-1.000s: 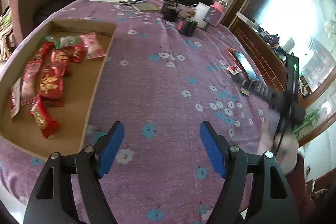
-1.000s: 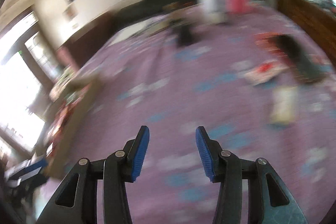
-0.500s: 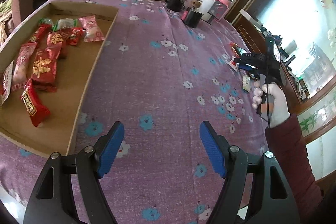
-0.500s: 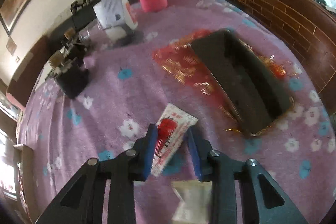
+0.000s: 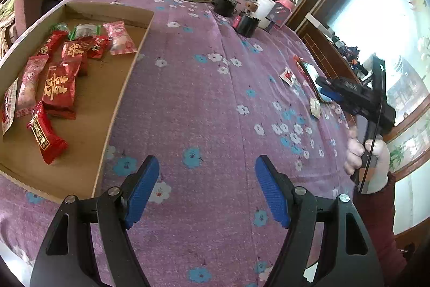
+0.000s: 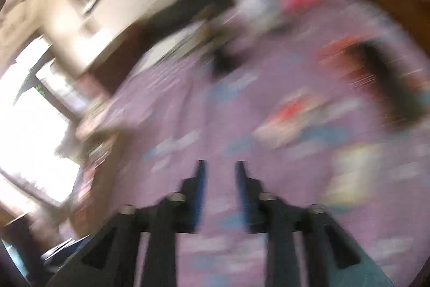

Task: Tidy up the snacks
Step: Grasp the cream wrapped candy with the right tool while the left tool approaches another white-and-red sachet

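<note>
The right wrist view is motion-blurred; the right gripper (image 6: 219, 174) has just been parting its jaws, nothing between them. A red-and-white snack packet (image 5: 287, 75) lies near the tablecloth's (image 5: 204, 98) right edge. The left gripper (image 5: 207, 179) hovers spread, empty, beside the cardboard tray (image 5: 115, 109).

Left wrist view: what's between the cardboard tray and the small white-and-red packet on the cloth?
Only bare purple flowered tablecloth between the cardboard tray and the small white-and-red packet; no snack or other item lies there. The left wrist view shows it.
</note>
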Demonstrator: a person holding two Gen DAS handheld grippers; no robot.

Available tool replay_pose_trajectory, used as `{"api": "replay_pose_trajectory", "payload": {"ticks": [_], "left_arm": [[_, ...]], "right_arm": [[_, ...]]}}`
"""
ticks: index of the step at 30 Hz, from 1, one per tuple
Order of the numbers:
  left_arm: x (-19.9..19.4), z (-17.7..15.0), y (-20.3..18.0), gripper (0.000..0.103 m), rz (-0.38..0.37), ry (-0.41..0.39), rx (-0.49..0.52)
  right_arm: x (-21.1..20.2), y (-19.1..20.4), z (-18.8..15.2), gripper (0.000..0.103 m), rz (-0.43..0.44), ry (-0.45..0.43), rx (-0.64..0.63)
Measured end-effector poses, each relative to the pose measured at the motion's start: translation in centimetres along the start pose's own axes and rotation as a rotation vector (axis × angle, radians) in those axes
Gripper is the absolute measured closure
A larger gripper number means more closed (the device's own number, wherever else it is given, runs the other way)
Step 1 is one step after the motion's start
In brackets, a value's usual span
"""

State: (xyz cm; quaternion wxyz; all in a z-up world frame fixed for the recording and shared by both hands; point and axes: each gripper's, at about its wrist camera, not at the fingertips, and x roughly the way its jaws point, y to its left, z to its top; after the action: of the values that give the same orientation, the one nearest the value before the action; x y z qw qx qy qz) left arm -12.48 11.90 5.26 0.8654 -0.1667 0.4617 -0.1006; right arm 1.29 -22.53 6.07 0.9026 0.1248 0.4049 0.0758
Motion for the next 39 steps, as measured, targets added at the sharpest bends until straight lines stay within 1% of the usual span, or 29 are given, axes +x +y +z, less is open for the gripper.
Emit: {"api": "replay_pose_trajectory", "payload": {"ticks": [1, 3, 6, 8, 11, 14, 15, 17, 18, 19, 22, 26, 30, 33, 35, 37, 39], "left_arm": [[0.2, 0.1, 0.0, 0.029, -0.001, 0.002, -0.002], [0.8, 0.3, -0.3, 0.029, -0.001, 0.01, 0.005], [1.5, 1.2, -1.6, 0.029, -0.008, 0.025, 0.031], [1.6, 1.9, -3.0, 0.029, -0.003, 0.016, 0.067], [1.6, 3.5, -5.1, 0.029, 0.019, -0.003, 0.124], [2.3, 5.2, -7.6, 0.029, 0.033, -0.016, 0.201], [2.9, 5.9, -8.4, 0.029, 0.04, -0.013, 0.222], [4.3, 7.0, -10.0, 0.029, 0.041, -0.002, 0.254], [5.0, 7.3, -10.7, 0.029, 0.04, 0.004, 0.267], [6.0, 7.8, -11.5, 0.029, 0.041, 0.012, 0.282], [9.6, 9.3, -14.1, 0.029, 0.039, 0.044, 0.323], [14.3, 10.6, -17.1, 0.029, 0.031, 0.097, 0.355], [18.5, 11.4, -20.4, 0.03, 0.064, 0.113, 0.439], [20.9, 11.9, -21.8, 0.03, 0.089, 0.124, 0.477], [22.0, 12.2, -22.4, 0.03, 0.09, 0.132, 0.488], [23.1, 12.5, -22.7, 0.03, 0.091, 0.142, 0.501], [23.9, 12.6, -23.1, 0.03, 0.113, 0.139, 0.528]], "right_arm": [[-0.3, -1.2, -0.1, 0.063, -0.052, -0.002, 0.015], [-0.3, -3.3, -0.6, 0.063, -0.117, 0.02, 0.043], [0.4, -4.2, -1.4, 0.063, -0.173, 0.032, 0.042], [1.1, -4.5, -1.7, 0.063, -0.188, 0.032, 0.036], [2.5, -3.8, -1.8, 0.063, -0.208, 0.032, 0.009], [3.4, -3.3, -1.9, 0.063, -0.2, 0.034, -0.013], [3.7, -3.4, -1.8, 0.067, -0.208, 0.028, -0.024], [4.1, -3.6, -1.6, 0.078, -0.213, 0.016, -0.03], [3.9, -3.8, -1.7, 0.081, -0.205, 0.015, -0.022], [3.7, -4.3, -1.8, 0.082, -0.184, 0.014, 0.002], [3.2, -5.3, -1.9, 0.082, -0.162, 0.009, 0.048], [3.0, -5.7, -1.9, 0.082, -0.145, 0.018, 0.066], [2.7, -6.5, -1.8, 0.082, -0.109, 0.03, 0.115], [2.5, -7.3, -1.8, 0.082, -0.064, 0.043, 0.16], [2.5, -7.8, -1.8, 0.082, -0.037, 0.049, 0.189], [2.5, -8.0, -1.8, 0.082, -0.025, 0.053, 0.202], [2.5, -8.1, -1.8, 0.082, -0.018, 0.054, 0.211]]}}
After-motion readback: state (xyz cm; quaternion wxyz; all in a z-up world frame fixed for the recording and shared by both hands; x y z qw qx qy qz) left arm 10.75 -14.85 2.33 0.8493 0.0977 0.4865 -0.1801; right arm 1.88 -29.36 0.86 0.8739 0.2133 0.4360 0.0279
